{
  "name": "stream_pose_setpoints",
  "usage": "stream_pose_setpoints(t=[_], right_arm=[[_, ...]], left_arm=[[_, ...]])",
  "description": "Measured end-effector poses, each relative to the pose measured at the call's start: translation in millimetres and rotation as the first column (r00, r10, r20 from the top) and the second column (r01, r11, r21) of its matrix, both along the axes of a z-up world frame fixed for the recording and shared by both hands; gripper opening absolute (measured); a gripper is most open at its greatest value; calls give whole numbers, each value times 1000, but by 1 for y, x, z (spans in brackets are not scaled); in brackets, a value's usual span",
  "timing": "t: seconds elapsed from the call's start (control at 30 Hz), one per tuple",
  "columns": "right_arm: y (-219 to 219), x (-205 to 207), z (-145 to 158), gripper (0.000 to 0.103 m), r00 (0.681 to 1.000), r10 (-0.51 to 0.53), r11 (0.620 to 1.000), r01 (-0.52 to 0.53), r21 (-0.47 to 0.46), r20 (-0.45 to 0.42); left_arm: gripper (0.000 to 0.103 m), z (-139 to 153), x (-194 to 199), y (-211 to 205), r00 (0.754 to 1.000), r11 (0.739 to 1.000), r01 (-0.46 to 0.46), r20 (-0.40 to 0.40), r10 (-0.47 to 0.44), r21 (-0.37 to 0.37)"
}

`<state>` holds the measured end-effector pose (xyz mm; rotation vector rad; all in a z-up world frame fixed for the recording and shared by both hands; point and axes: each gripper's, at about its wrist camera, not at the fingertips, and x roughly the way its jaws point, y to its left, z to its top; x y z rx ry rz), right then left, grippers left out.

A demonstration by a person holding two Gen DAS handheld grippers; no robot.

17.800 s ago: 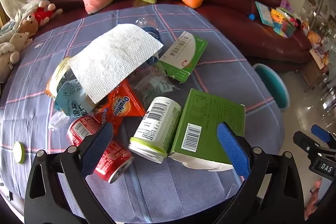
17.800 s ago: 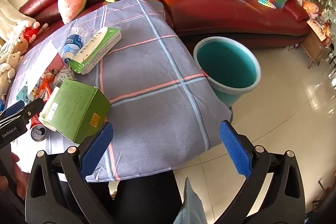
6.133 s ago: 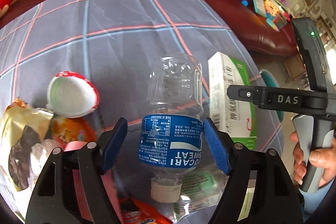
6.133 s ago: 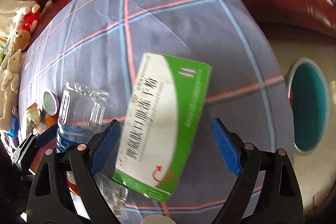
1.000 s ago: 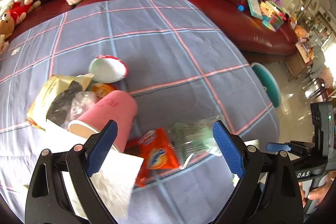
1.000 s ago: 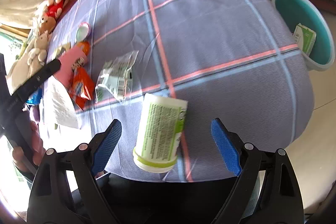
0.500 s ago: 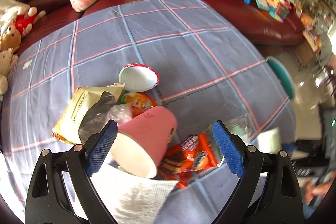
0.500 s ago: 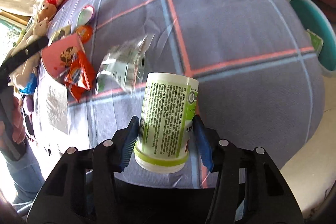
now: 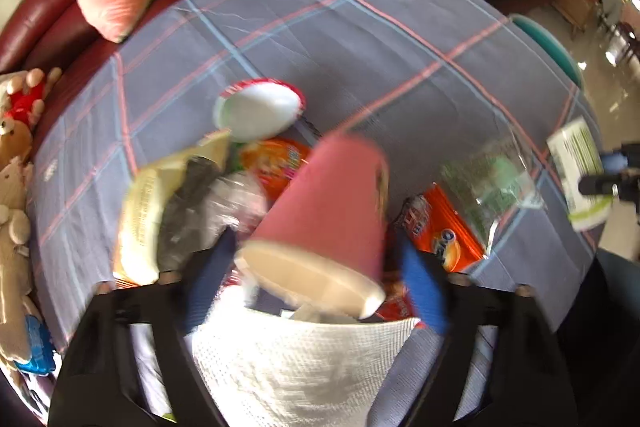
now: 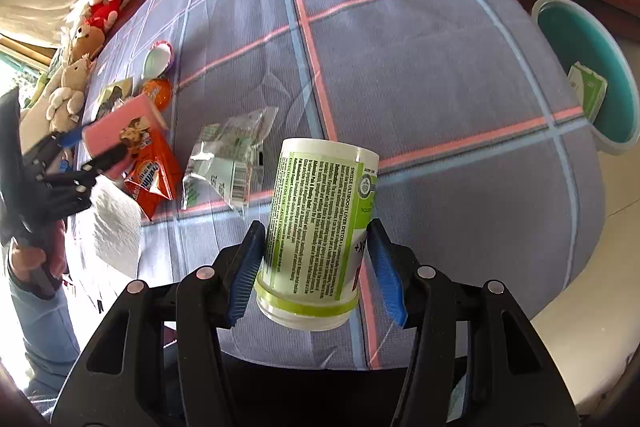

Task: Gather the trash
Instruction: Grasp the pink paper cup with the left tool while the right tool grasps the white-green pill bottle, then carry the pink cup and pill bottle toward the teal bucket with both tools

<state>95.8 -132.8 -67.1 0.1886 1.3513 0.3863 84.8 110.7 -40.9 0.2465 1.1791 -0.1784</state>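
Now the right gripper squeezes a green and white tub, with its blue pads tight on both sides. The tub is up off the table. The teal bin sits on the floor past the table edge, with a green box already inside. To do this well, I think the tub should be carried right over the bin's mouth before the pads let go, and kept squeezed so it does not slip.

The left gripper has a pink cup between its pads. That picture is blurry, so I cannot tell if the pads are pressing on it yet.

One second ago the tub lay between wide-open pads; now it is gripped and lifted. The cup was lying to the side of the left gripper then, and now it is in the middle of it.
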Motion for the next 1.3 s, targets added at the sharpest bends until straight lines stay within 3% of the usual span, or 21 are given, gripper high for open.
stream_pose_setpoints(t=[0.3, 0.53, 0.63, 0.93, 1.3], right_arm=[[-18, 15, 15, 51, 998, -48, 999, 47, 12, 45], [-35, 26, 19, 51, 994, -86, 996, 84, 26, 65], [-42, 30, 16, 51, 993, -99, 995, 97, 34, 64], [-64, 47, 14, 51, 989, -132, 990, 128, 61, 68], [-126, 63, 26, 51, 965, -239, 966, 226, 122, 105]], left_arm=[[72, -7, 11, -24, 1000, 995, -30, 0, 30, -99], [76, -21, 28, -48, 999, 998, -13, -34, 11, -57], [75, -22, 33, -49, 999, 997, -30, -27, 28, -75], [71, 9, 46, -44, 987, 979, -142, 57, 151, -144], [71, 42, 69, -108, 992, 973, -66, 88, 88, -222]])
